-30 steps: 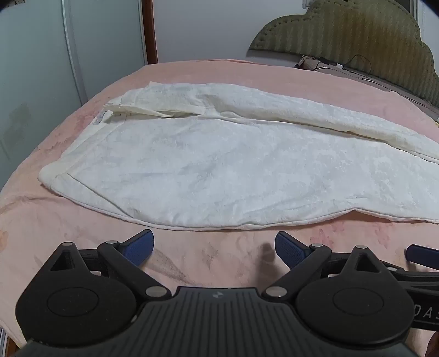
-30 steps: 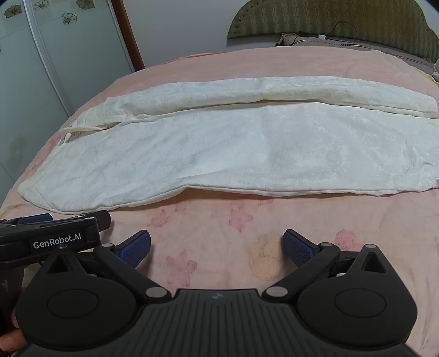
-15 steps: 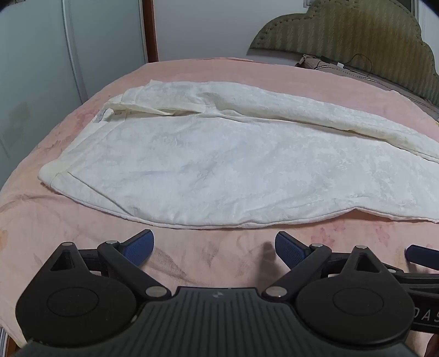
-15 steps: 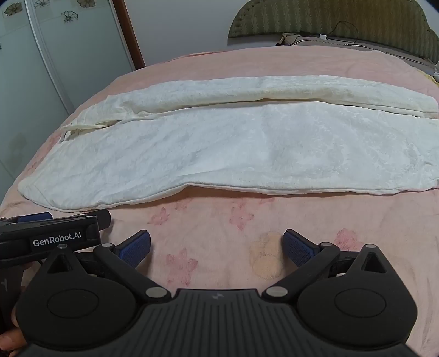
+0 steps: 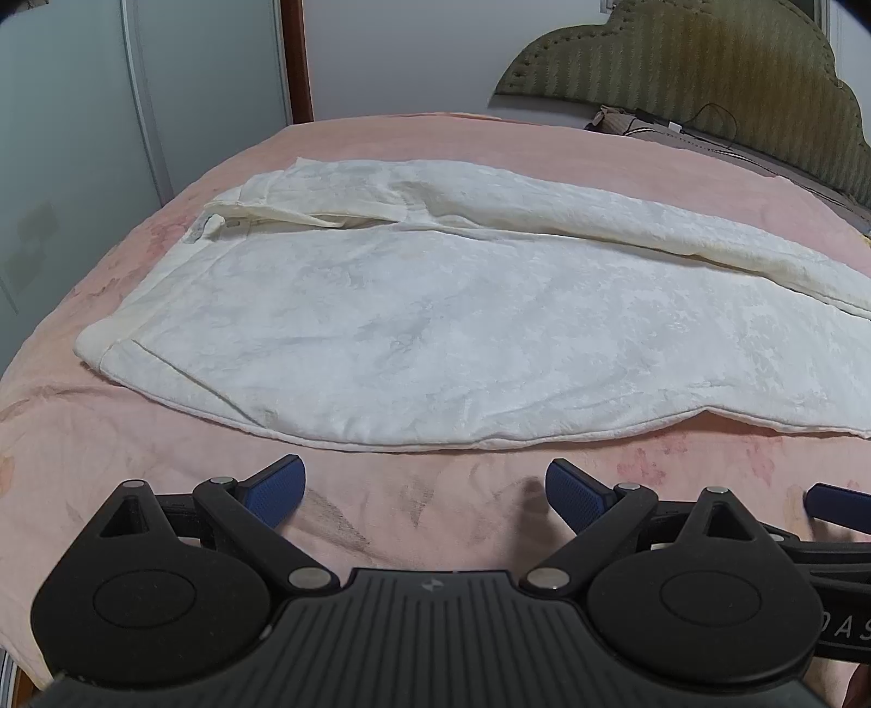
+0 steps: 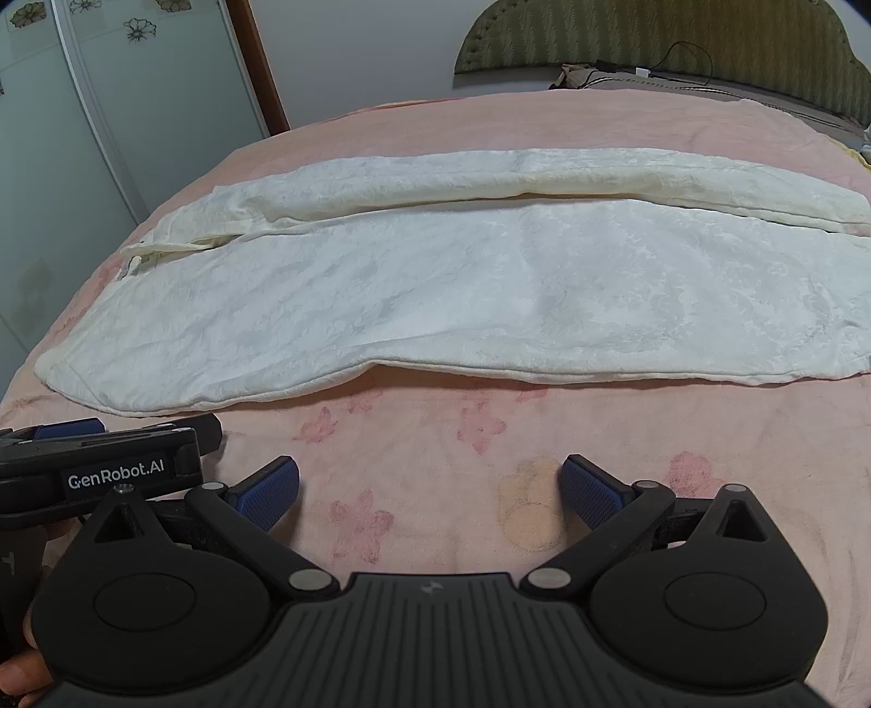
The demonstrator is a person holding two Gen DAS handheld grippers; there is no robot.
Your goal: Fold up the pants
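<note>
nearest to me, my left gripper [image 5: 424,484] hangs with its jaws spread wide and nothing between them, blue pads over bare pink bedspread [image 5: 381,517]. my right gripper [image 6: 430,487] is the same: jaws released, empty, over the flower-printed stretch of the bedspread [image 6: 479,430]. the two sit side by side, and in the right wrist view i see the left gripper's body just beside mine at the left edge.

ahead of both, not touching either, lie the white pants [image 5: 435,327], flat on the bed. their long axis runs left to right across my line of reach, so both sets of jaws point square at the near long edge rather than along a leg. the waistband end [image 5: 114,348] is at the left, nearer my left gripper. the legs run off right toward the hems [image 6: 838,305], which fall to my right gripper. one leg [image 6: 544,179] lies farther back, partly lapped by the nearer one.

i judge no fold of the length is made yet. the next move calls for each gripper to go forward to its own end.

beyond the pants, the headboard [image 6: 653,38].
</note>
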